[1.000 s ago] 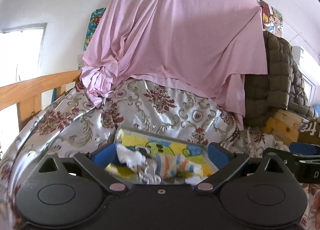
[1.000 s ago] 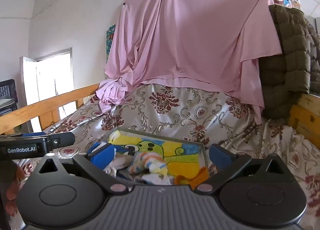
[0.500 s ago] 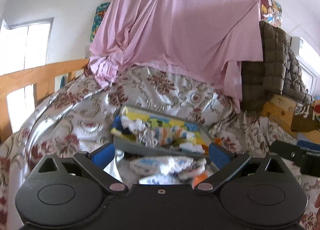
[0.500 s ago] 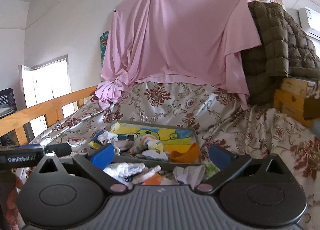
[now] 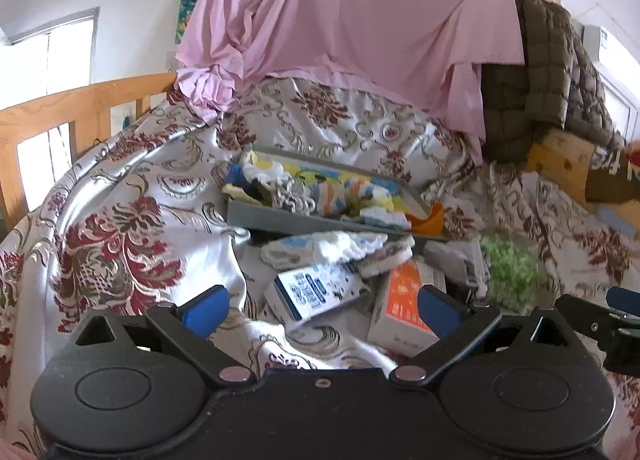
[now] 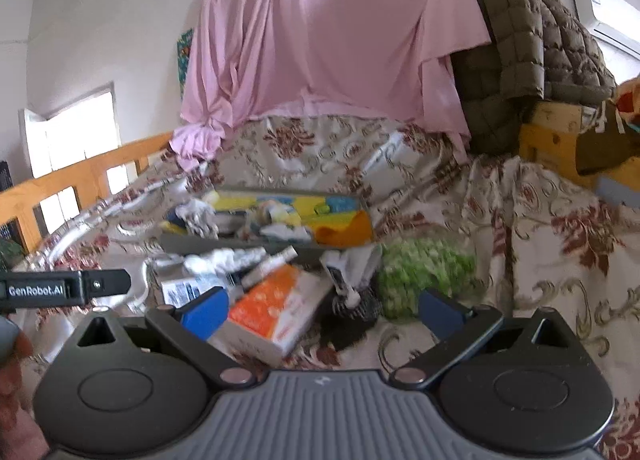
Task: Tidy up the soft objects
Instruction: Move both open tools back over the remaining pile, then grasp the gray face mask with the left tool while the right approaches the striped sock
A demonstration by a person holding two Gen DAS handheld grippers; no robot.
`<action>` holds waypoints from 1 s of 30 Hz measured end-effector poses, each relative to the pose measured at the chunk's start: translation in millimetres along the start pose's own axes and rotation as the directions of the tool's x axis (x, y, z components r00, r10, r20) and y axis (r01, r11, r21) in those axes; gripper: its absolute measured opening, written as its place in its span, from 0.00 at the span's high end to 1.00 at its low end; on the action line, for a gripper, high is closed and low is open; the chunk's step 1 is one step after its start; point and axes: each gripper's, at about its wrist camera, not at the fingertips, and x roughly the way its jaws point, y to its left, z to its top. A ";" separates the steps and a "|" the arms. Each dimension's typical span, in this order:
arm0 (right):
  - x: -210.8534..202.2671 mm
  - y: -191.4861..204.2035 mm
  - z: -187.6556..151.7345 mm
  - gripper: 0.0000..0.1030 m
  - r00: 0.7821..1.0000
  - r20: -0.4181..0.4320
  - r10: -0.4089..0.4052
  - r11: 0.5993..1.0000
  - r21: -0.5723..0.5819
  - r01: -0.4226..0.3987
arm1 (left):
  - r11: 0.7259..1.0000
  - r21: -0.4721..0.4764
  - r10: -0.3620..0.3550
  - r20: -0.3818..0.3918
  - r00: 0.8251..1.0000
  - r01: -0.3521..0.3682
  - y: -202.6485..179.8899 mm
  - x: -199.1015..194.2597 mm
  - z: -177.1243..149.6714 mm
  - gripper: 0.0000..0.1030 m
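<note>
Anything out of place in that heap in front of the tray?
Yes. Two stiff cartons lie among the soft pieces: an orange box and a blue-and-white box, both skewed on the bedspread below the grey tray. Both grippers' jaws are open, holding nothing.

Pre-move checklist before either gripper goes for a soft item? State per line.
1. Left gripper open and empty: ok.
2. Right gripper open and empty: ok.
3. Tray in view with room: cannot tell; already holds socks and cloths.
4. Soft targets reachable outside the tray: ok; green knit and white cloth lie on the bedspread.
5. Soft items free of hard ones: not ok; orange box and blue-white box sit among them, white cloth overlaps the blue-white box.
6. Image sharp enough to aim: not ok; right view is motion-blurred.
</note>
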 end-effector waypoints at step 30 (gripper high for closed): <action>37.4 -14.4 -21.5 0.00 0.971 -0.230 -0.063 0.995 0.063 0.080 | 0.999 -0.008 0.033 -0.163 0.986 -0.034 -1.7 34.2 -12.8 0.01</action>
